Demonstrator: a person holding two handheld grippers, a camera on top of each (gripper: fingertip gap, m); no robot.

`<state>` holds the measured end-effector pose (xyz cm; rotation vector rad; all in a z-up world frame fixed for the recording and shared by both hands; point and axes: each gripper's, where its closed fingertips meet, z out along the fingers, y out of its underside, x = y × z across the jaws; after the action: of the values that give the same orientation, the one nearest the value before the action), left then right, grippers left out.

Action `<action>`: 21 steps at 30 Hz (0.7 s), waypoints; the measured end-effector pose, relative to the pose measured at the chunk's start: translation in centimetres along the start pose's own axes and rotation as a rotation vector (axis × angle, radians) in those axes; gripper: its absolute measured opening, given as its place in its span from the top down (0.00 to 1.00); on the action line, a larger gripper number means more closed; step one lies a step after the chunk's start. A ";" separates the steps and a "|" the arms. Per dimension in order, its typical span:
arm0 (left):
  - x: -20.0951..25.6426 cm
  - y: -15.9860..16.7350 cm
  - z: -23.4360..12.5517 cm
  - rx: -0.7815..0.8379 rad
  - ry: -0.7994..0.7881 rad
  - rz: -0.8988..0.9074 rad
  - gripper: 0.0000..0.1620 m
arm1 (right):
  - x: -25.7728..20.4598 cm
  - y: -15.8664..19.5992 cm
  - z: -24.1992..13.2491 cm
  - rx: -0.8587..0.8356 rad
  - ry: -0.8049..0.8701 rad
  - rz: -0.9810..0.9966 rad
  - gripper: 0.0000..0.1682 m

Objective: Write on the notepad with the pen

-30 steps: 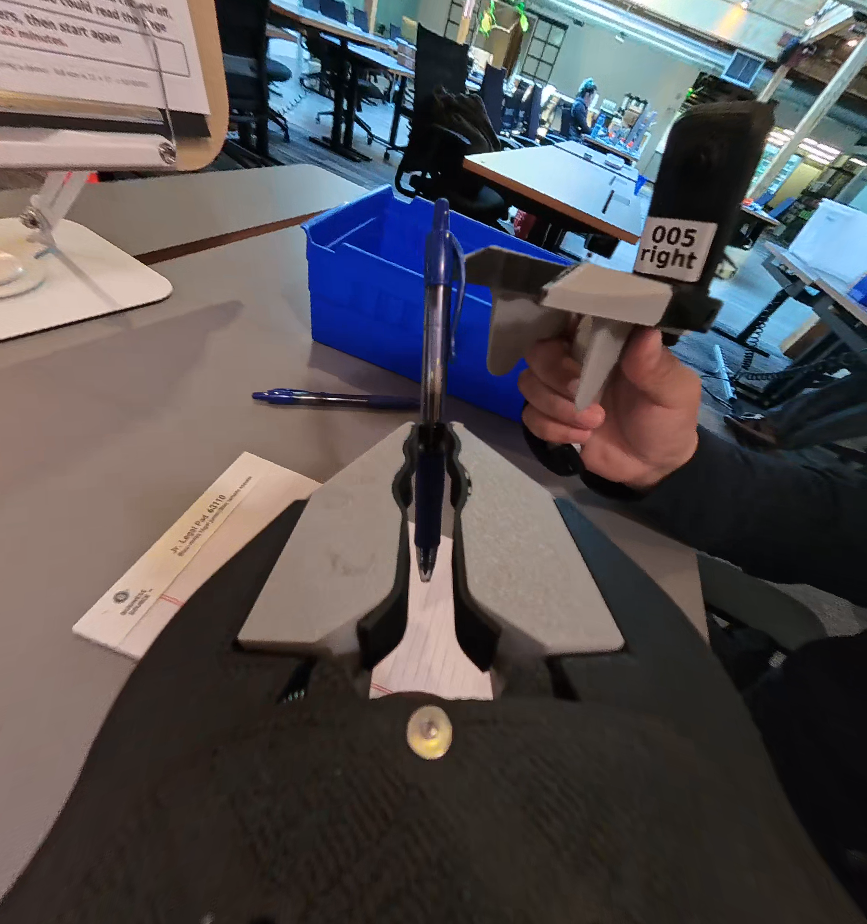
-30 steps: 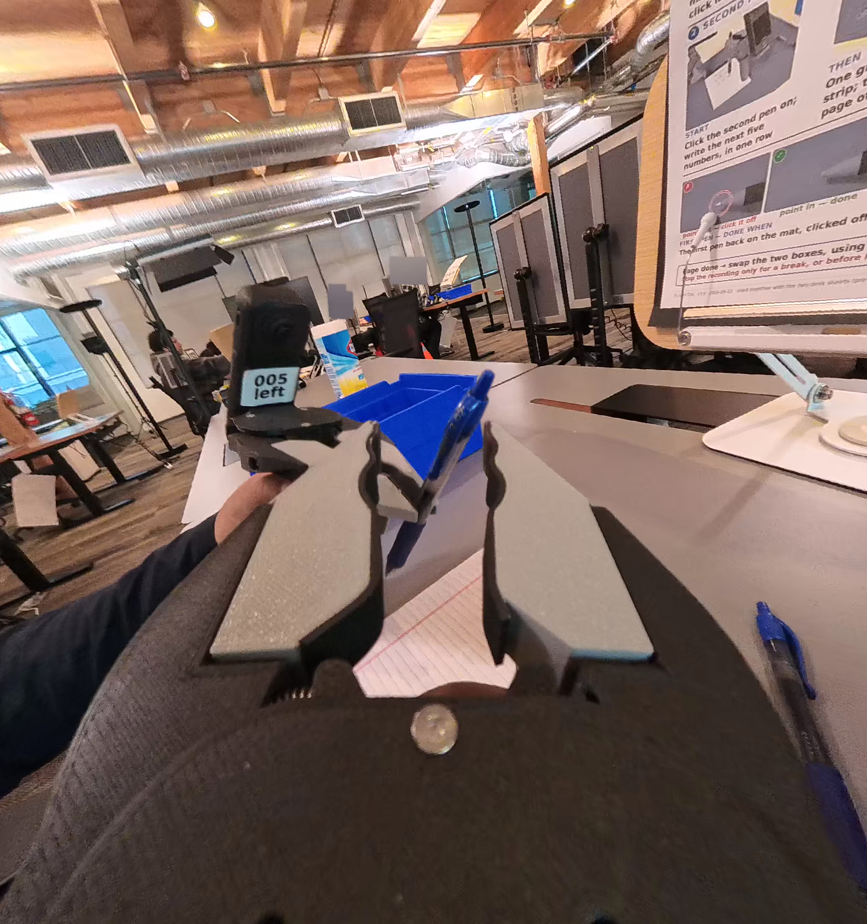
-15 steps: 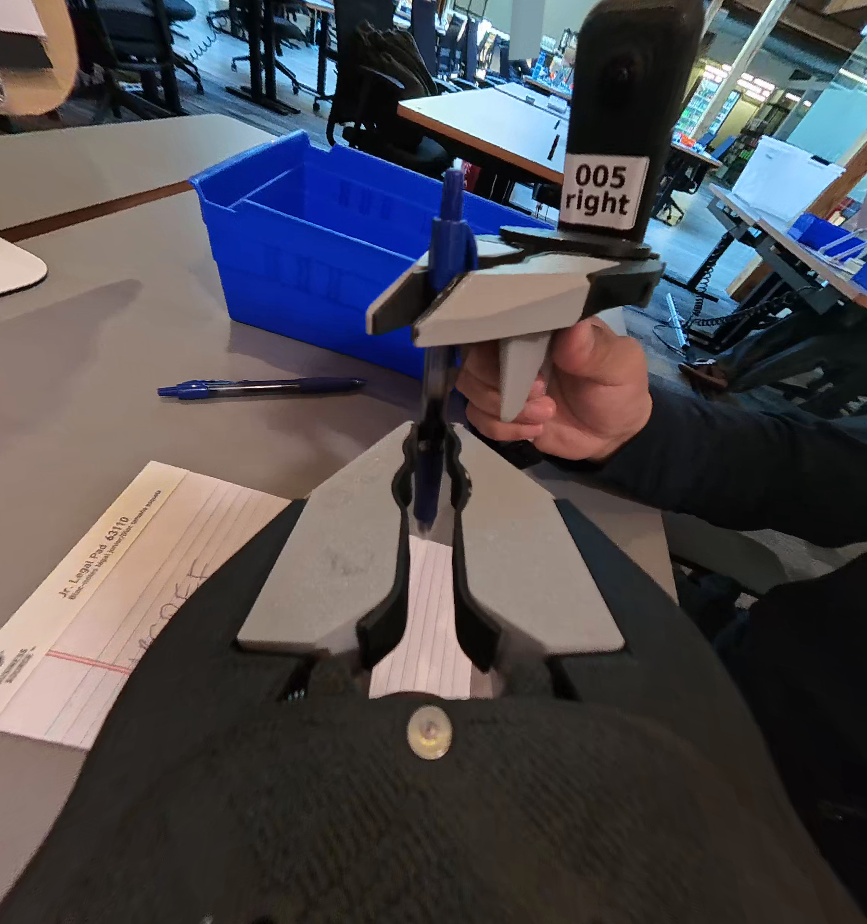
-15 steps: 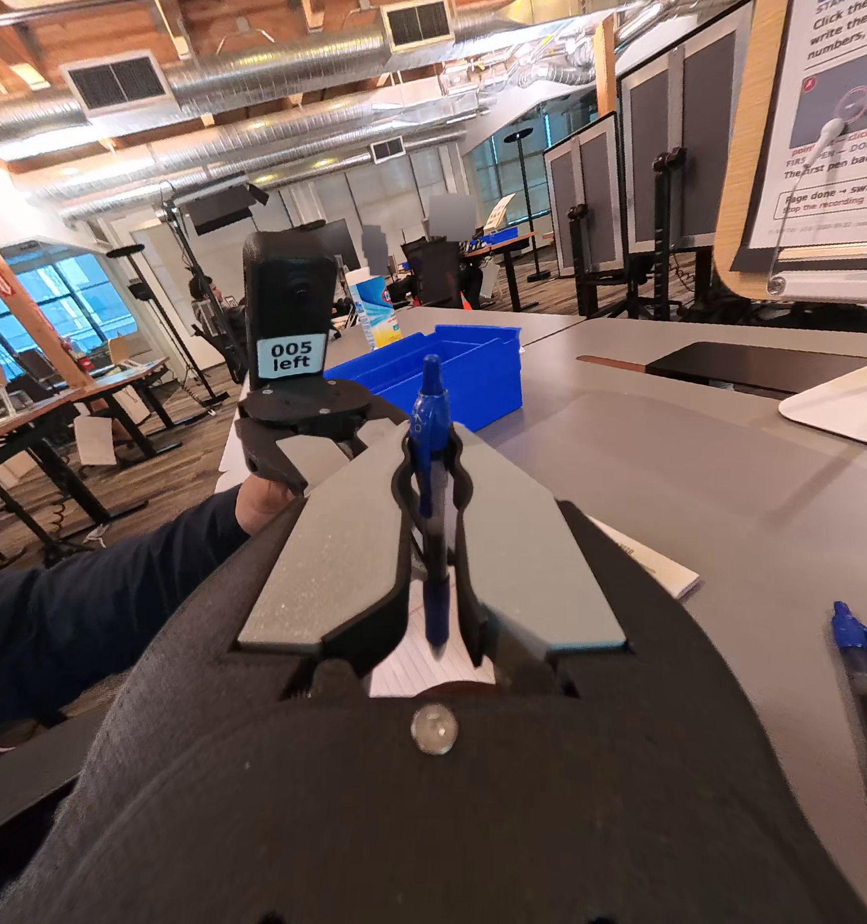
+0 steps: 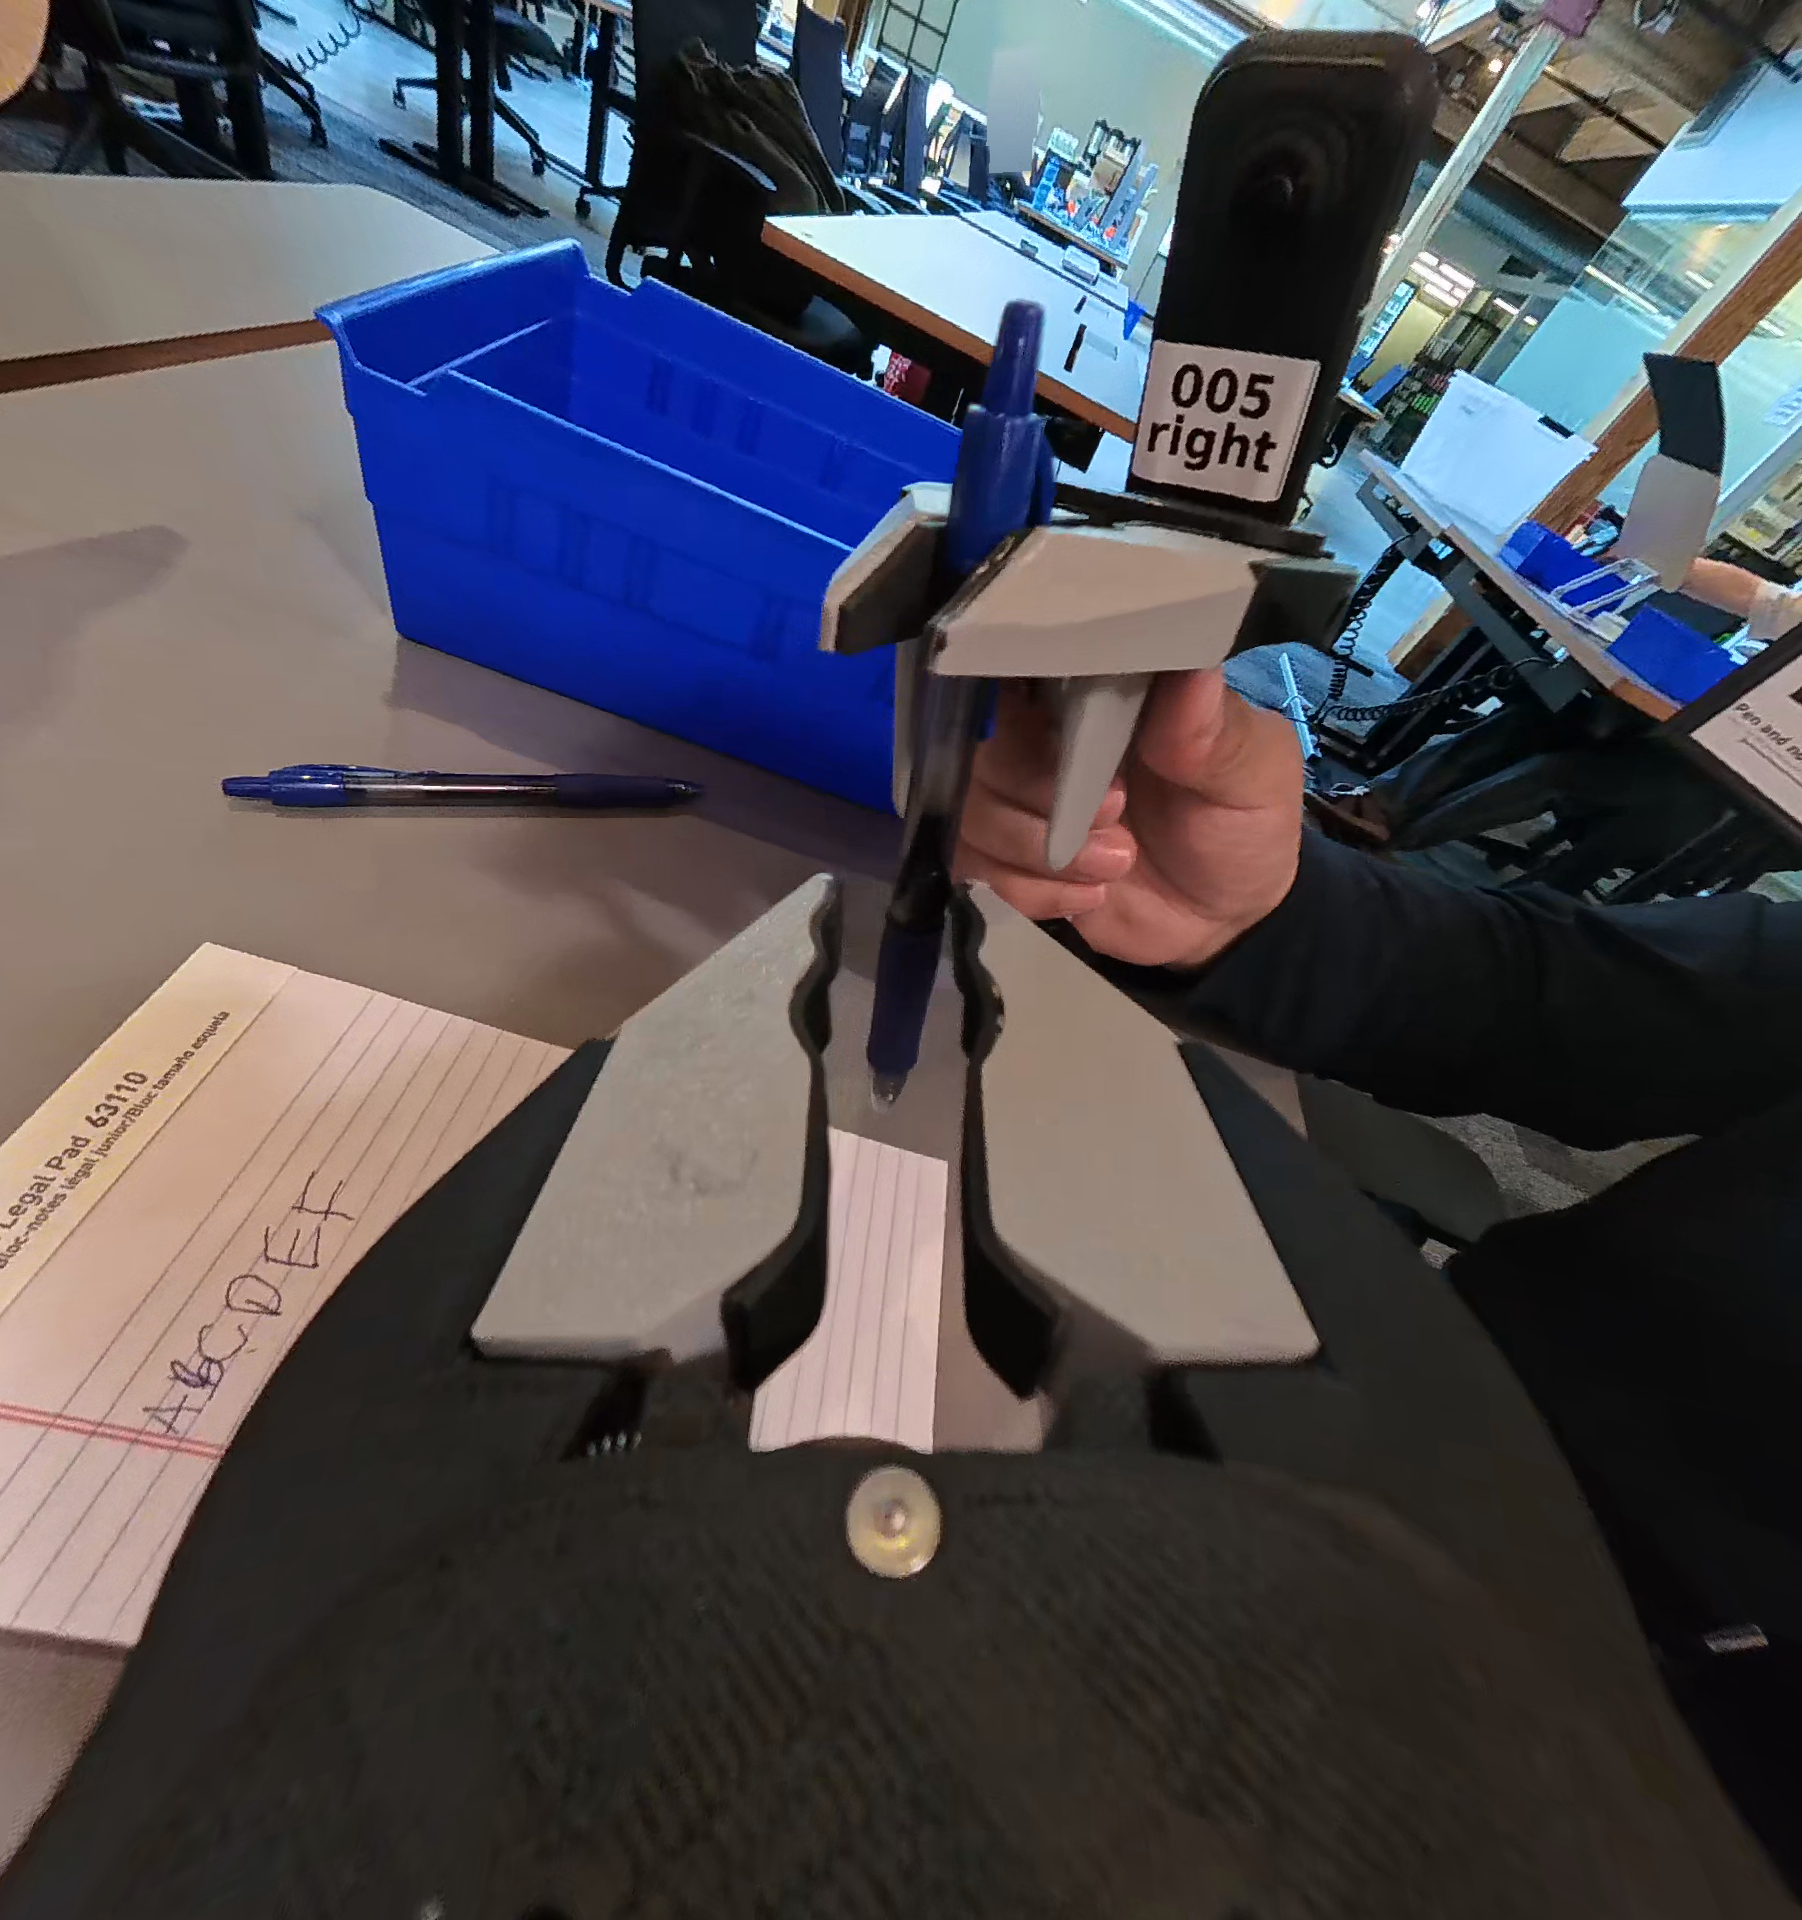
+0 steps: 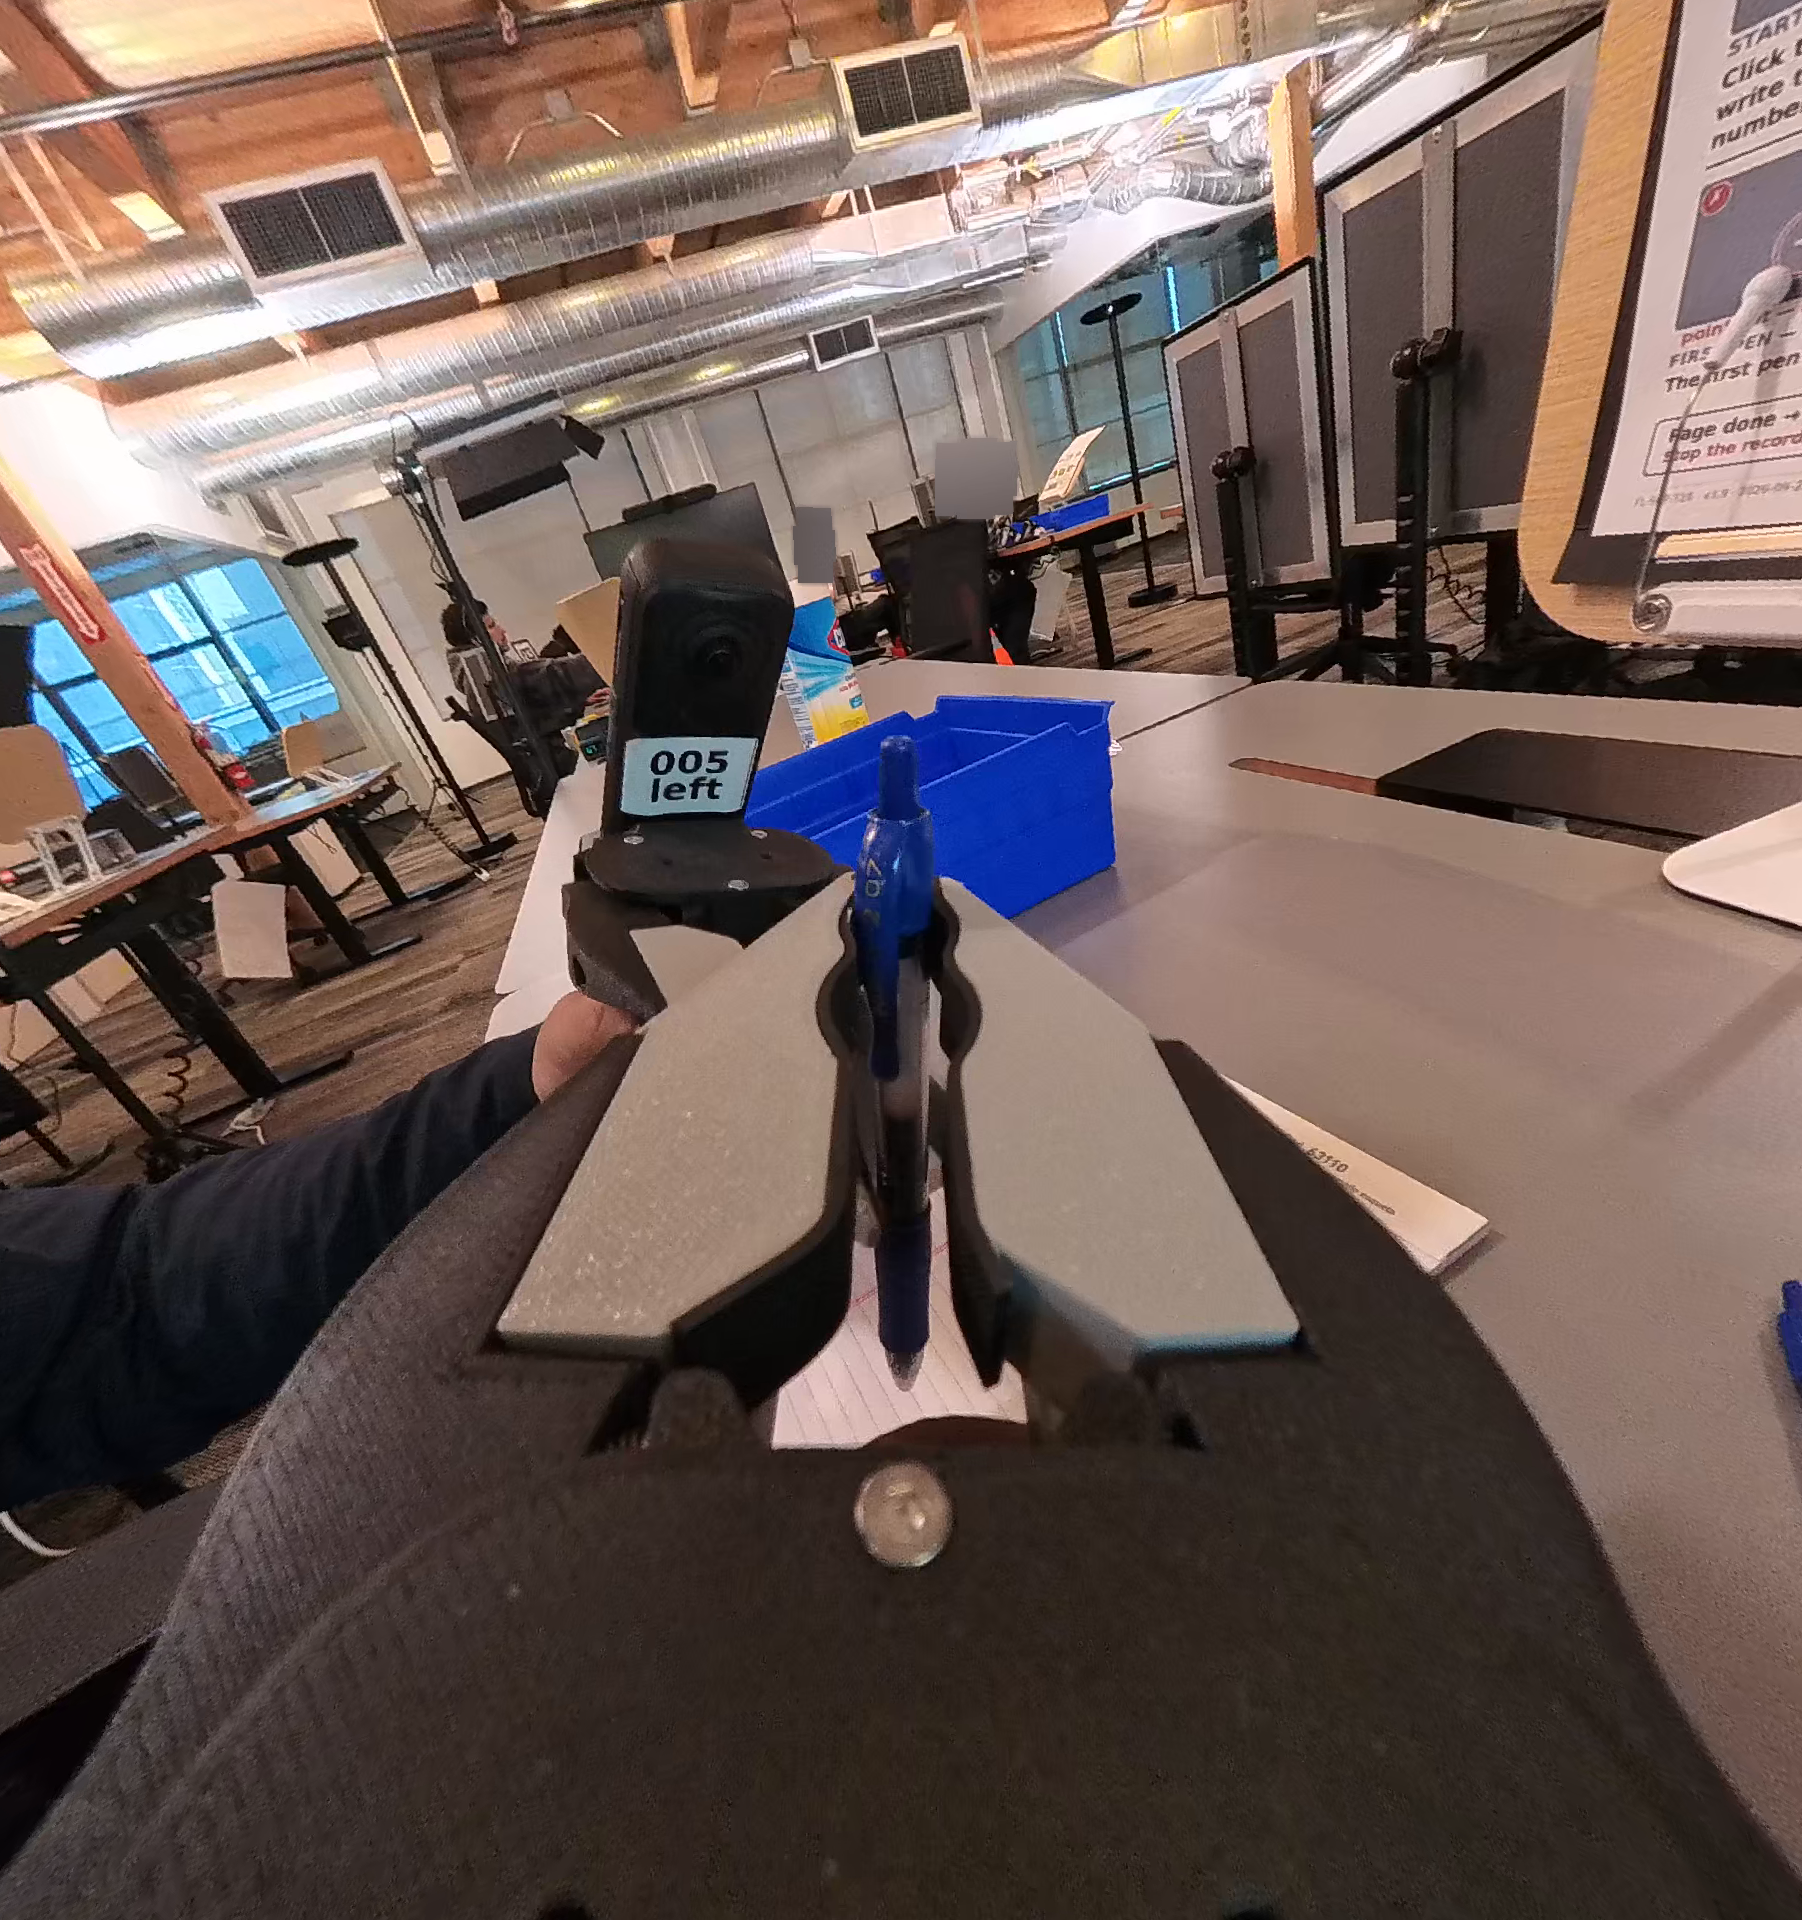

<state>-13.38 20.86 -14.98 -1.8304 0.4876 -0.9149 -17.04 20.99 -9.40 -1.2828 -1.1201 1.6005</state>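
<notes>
While the right claw (image 6: 892, 971) is pinching the pen (image 6: 897, 1049) upright over the notepad (image 5: 201, 1226) | left claw (image 5: 892, 940) is sitting spread | pen looking light, stiff, slippery; best gripped mid-barrel.

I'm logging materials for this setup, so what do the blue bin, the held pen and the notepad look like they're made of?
Blue bin: apparently rigid moulded plastic, with a slight sheen and ribbed walls.
Held pen: plastic, a clear barrel section between blue ends, and a matte, probably rubbery blue sleeve near the tip.
Notepad: matte white ruled paper; the plain strip along its edge is likely card or tape.
</notes>
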 end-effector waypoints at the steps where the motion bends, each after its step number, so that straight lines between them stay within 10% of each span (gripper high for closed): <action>1: 0.0 0.0 0.0 -0.001 0.002 -0.001 0.87 | 0.0 0.0 0.0 0.000 -0.002 0.000 0.97; 21: 0.8 -0.4 0.0 0.012 -0.013 0.094 0.95 | -0.6 0.4 0.5 -0.005 -0.048 0.033 0.97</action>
<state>-12.93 20.52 -14.29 -1.7861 0.5539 -0.8403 -17.40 20.19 -9.56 -1.2782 -1.1377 1.6620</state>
